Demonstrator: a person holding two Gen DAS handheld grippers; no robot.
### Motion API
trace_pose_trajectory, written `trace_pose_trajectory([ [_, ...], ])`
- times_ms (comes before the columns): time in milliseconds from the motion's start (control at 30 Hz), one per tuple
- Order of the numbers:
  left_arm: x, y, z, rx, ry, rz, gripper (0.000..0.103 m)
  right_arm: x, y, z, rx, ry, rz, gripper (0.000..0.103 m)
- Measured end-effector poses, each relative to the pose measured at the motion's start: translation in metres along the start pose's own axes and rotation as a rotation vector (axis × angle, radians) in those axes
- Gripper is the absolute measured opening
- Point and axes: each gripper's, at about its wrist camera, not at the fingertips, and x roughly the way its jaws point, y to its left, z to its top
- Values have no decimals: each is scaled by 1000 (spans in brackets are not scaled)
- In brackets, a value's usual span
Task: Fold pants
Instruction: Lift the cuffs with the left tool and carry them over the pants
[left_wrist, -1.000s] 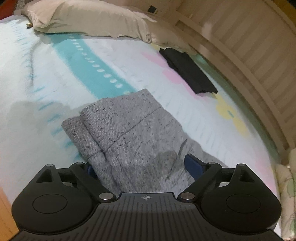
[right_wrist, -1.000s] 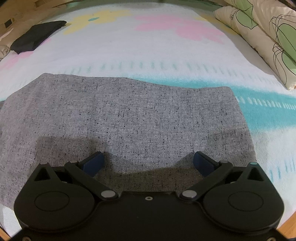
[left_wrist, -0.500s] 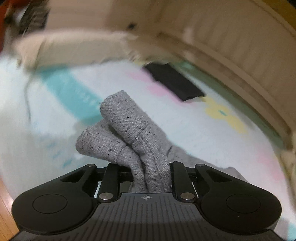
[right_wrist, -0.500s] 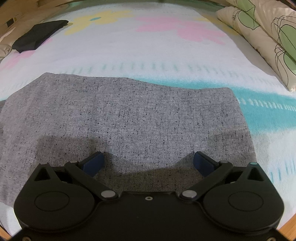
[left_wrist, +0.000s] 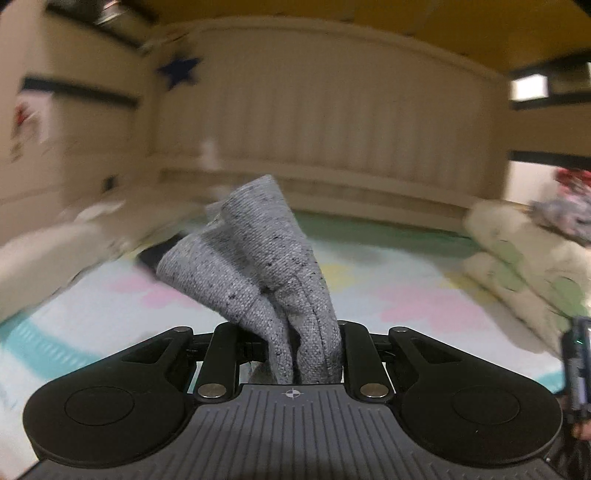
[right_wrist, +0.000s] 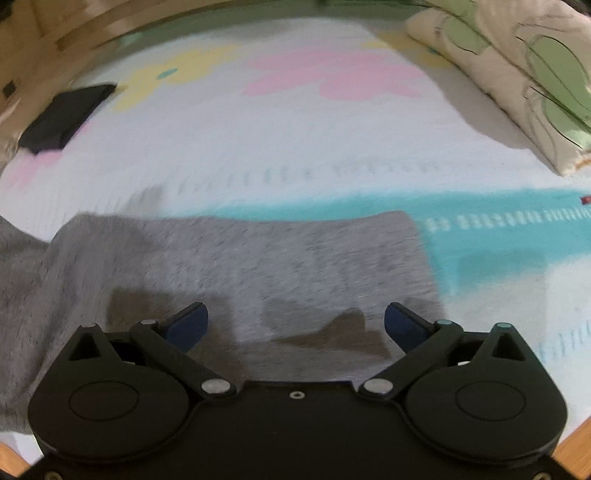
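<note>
Lifted since the earlier frame, the left tongs (left_wrist: 295, 354) clench a bunched end of the grey pants (left_wrist: 266, 273), raising it to fold over; right tongs (right_wrist: 295, 325) hang released above the rest, flat on the bed (right_wrist: 295, 155).

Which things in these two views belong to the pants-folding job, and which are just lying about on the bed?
Part of the job:
- grey pants, one end bunched in the left tool
- right tool, open above the pants
- bed sheet they lie on

Just lying about:
- dark folded garment
- leaf-print pillows
- beige pillow
- headboard
</note>
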Motion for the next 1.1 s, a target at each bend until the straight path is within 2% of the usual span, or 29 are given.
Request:
trace_pose_trajectory([
  [100,6,-23,5,-39,-21,-83,17,-6,-22,6,61,-11,-2,101],
  [233,20,-10,11,-101,27,-92,17,-11,-36,8,114,-8,36,100],
  [300,18,6,10,-126,40,-52,17,-13,-33,7,97,-22,51,100],
  [433,20,54,4,-171,37,91,18,-13,-8,3,-13,-51,51,100],
  [533,23,95,-9,-248,71,202,18,-10,15,-2,-89,-64,94,85],
  [600,34,126,-27,-325,145,272,18,-9,31,-5,-135,-66,140,74],
  [667,45,153,-51,-406,230,314,18,-7,47,-9,-177,-72,183,66],
  [767,66,186,-92,-532,405,393,18,-5,69,-14,-242,-82,241,57],
  [800,71,195,-105,-592,441,406,18,-4,75,-15,-257,-83,254,57],
  [867,69,206,-117,-671,437,398,20,-2,89,-15,-279,-86,280,57],
  [1000,72,208,-113,-641,435,402,21,8,120,-11,-330,-87,318,57],
  [1100,74,210,-120,-684,424,399,22,24,146,-6,-352,-76,325,57],
])
